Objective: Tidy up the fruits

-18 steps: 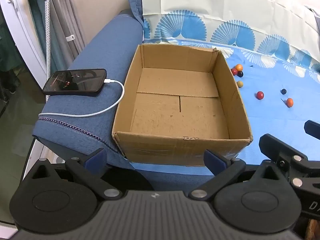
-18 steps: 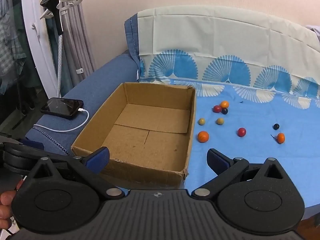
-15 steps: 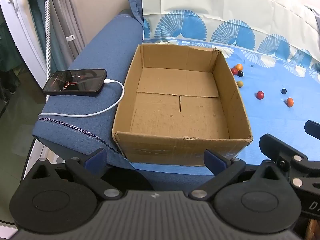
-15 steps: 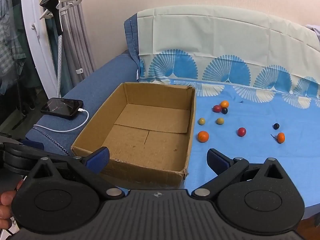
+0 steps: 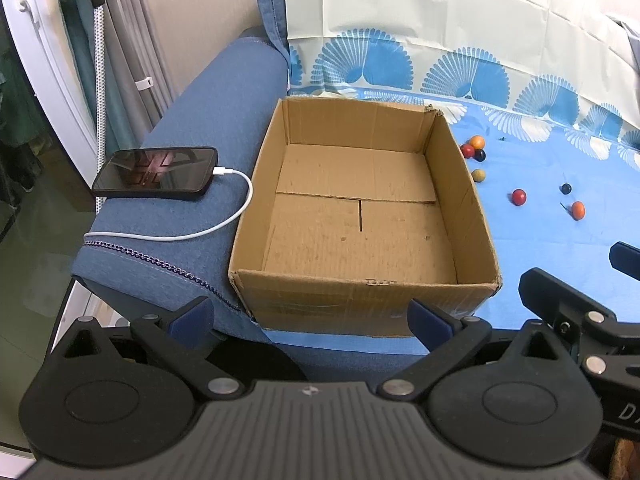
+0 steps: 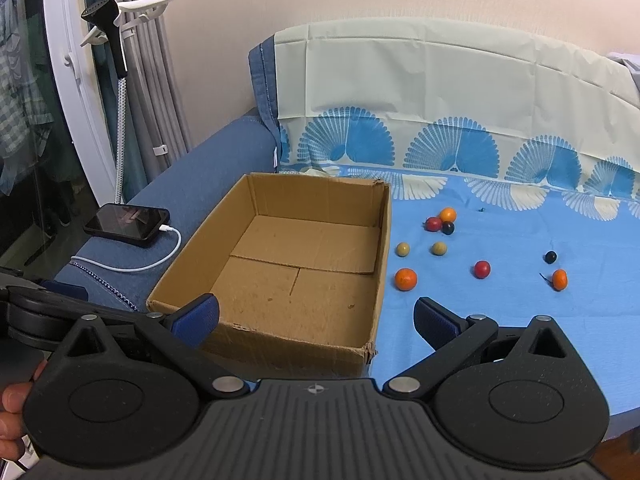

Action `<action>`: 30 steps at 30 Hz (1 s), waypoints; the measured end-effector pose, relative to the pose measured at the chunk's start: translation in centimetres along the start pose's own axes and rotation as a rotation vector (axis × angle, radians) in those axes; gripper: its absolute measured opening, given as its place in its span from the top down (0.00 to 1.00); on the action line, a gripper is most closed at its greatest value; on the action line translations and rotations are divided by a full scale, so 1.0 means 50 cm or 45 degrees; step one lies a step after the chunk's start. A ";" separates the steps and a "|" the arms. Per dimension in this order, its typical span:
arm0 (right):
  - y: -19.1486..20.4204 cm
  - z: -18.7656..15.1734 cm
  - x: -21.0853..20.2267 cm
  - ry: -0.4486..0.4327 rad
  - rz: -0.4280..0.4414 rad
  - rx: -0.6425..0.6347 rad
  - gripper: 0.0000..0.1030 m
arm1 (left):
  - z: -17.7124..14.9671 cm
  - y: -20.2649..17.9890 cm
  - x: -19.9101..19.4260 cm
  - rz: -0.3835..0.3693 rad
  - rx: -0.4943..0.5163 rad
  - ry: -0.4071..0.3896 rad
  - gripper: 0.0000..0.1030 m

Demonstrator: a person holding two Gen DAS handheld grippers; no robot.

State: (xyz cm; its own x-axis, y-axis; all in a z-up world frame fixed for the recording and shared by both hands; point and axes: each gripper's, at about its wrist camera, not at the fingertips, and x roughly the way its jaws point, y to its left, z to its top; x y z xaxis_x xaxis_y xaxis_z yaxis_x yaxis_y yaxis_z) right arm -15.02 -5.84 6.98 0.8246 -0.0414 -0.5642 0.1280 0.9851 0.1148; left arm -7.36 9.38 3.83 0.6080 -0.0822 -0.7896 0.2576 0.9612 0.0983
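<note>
An open cardboard box (image 5: 360, 220) (image 6: 288, 264) sits empty on the blue cloth. Several small fruits lie to its right: an orange one (image 6: 405, 279) nearest the box, a red one (image 6: 482, 269) (image 5: 519, 197), two tan ones (image 6: 439, 248), a dark one (image 6: 550, 257) and another orange one (image 6: 559, 279) (image 5: 578, 210). My left gripper (image 5: 312, 314) is open in front of the box's near wall, nothing between its fingers. My right gripper (image 6: 316, 318) is open too, over the box's near right corner, well short of the fruits.
A black phone (image 5: 158, 174) (image 6: 128, 225) on a white charging cable (image 5: 224, 220) lies on the blue armrest left of the box. A patterned cloth covers the sofa back (image 6: 440, 92). A standing steamer (image 6: 116, 60) and curtain are at the far left.
</note>
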 end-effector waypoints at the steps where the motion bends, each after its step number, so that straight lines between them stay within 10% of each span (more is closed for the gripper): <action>1: -0.001 -0.002 0.000 0.007 -0.002 0.000 0.00 | 0.000 0.000 -0.001 0.000 -0.001 -0.001 0.00; 30: 0.007 0.000 0.001 0.043 0.005 0.019 0.00 | 0.002 0.006 -0.004 0.003 -0.008 0.003 0.00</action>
State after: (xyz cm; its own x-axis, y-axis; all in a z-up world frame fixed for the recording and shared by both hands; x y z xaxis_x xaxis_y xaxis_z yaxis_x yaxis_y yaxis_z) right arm -14.92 -5.49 6.98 0.8062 -0.0313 -0.5908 0.1330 0.9826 0.1295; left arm -7.34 9.64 4.10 0.6069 -0.0790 -0.7909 0.2511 0.9631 0.0965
